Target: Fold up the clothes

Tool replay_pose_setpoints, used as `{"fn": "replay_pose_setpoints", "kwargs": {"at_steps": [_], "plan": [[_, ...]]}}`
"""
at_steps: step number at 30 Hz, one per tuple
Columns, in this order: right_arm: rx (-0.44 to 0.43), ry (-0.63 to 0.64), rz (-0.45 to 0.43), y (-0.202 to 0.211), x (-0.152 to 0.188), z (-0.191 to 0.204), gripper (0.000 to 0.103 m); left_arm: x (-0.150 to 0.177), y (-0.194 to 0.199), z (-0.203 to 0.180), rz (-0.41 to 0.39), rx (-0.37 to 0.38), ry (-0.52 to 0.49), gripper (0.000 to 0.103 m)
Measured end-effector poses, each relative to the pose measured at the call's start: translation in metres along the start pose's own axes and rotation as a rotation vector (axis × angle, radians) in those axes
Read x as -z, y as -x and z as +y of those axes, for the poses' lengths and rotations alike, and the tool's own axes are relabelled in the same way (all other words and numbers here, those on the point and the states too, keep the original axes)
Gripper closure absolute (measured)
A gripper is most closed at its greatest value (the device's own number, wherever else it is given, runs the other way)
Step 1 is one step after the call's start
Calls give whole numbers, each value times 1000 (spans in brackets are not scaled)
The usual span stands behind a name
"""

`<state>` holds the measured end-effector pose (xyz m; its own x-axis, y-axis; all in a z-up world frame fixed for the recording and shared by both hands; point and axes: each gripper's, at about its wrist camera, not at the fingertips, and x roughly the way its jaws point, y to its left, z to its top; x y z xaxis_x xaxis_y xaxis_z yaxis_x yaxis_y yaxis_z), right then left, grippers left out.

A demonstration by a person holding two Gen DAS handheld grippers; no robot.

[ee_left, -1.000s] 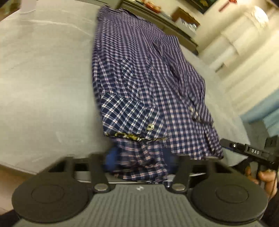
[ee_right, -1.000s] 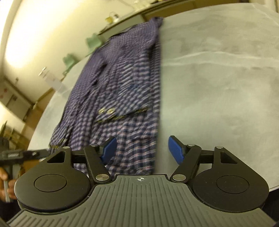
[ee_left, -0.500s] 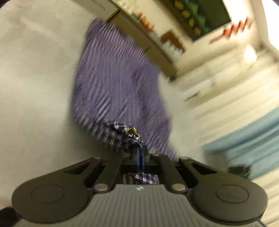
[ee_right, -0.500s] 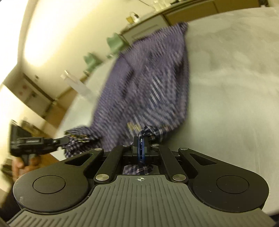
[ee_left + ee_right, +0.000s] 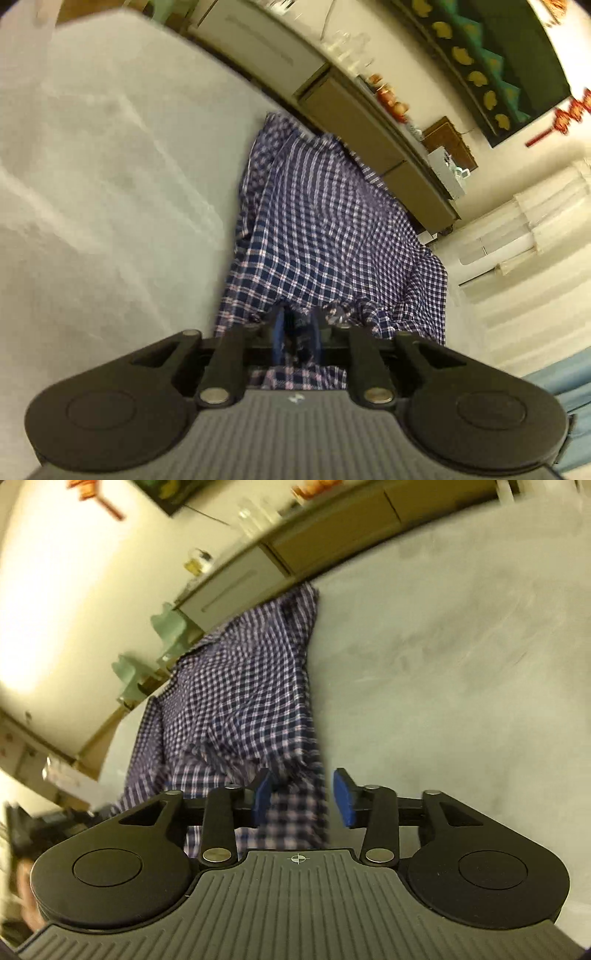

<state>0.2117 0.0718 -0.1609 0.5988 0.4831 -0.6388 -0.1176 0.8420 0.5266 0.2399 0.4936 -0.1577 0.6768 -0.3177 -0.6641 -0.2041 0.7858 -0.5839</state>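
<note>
**Checked shirt folded over on the table, both my grippers just letting go**

A dark blue and white checked shirt (image 5: pixel 332 229) lies on a pale grey table (image 5: pixel 110 184), its near end doubled over and bunched in loose folds. It stretches away from me toward the table's far edge. In the right wrist view the same shirt (image 5: pixel 243 694) runs up the left half of the frame, with bare table (image 5: pixel 461 646) to its right.

My left gripper (image 5: pixel 297 332) sits at the shirt's near bunched edge. Its blue pads (image 5: pixel 279 330) stand a narrow way apart and have just been opening; cloth shows between them, but the gap is dark and I cannot tell whether the pads still press on it.

My right gripper (image 5: pixel 303 797) is over the shirt's near right edge. Its blue pads (image 5: pixel 343 797) stand about halfway apart and have just been opening. Checked cloth lies between and below them, close to the left pad and clear of the right one, so nothing is pinched.

Behind the table, a long low cabinet (image 5: pixel 369 122) runs along the wall, with small objects on top that are too blurred to name. A dark green hanging (image 5: pixel 498 62) is on the wall above it. At the lower left edge of the right wrist view, a dark blurred shape (image 5: pixel 44 823) shows
</note>
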Motion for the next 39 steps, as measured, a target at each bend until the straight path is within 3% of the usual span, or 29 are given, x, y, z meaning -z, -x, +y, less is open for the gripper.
{"fn": "replay_pose_setpoints", "kwargs": {"at_steps": [3, 4, 7, 9, 11, 13, 14, 16, 18, 21, 22, 24, 27, 28, 30, 33, 35, 37, 39], "plan": [[-18, 79, -27, 13, 8, 18, 55, 18, 26, 0, -65, -46, -46, 61], [-44, 118, -24, 14, 10, 28, 55, 26, 30, 1, -59, -50, -54, 55], [-73, 235, 10, 3, 23, 50, 56, 47, 26, -2, 34, -63, -121, 53], [-12, 274, 41, -17, 31, 53, 58, 59, 14, -8, 31, -128, -201, 59], [123, 310, 7, -29, 35, 48, 61, 61, 15, -15, -18, -262, -260, 65], [203, 318, -19, -31, 30, 47, 59, 61, 22, -19, -50, -318, -265, 65], [229, 318, -27, -32, 26, 48, 52, 60, 25, -20, -65, -341, -265, 65], [261, 320, -53, -29, 19, 53, 53, 60, 34, -30, -110, -347, -311, 67], [210, 371, -103, -15, 16, 74, 53, 59, 39, -47, -124, -287, -394, 67], [152, 514, -60, -21, 11, 103, 52, 57, 20, -80, -1, -94, -564, 59], [147, 566, -24, -30, 9, 110, 52, 53, 9, -87, 25, -77, -607, 59], [195, 589, 37, -56, -5, 107, 54, 41, -20, -91, 36, -145, -648, 62], [294, 557, 101, -98, -30, 92, 54, 11, -44, -63, -30, -327, -466, 84], [325, 497, 84, -103, -39, 85, 54, 0, -43, -51, -68, -382, -369, 77], [377, 406, 59, -106, -49, 82, 53, -12, -31, -39, -116, -375, -265, 72], [328, 419, 10, -83, -35, 104, 53, -16, -12, -35, -122, -309, -212, 70], [201, 466, 5, -66, -14, 137, 51, -8, -1, -44, -106, -249, -267, 70], [83, 499, 46, -59, 3, 163, 45, 8, 4, -51, -30, -185, -355, 65], [49, 516, 95, -70, 16, 181, 37, 27, 7, -55, 48, -144, -442, 59]]}}
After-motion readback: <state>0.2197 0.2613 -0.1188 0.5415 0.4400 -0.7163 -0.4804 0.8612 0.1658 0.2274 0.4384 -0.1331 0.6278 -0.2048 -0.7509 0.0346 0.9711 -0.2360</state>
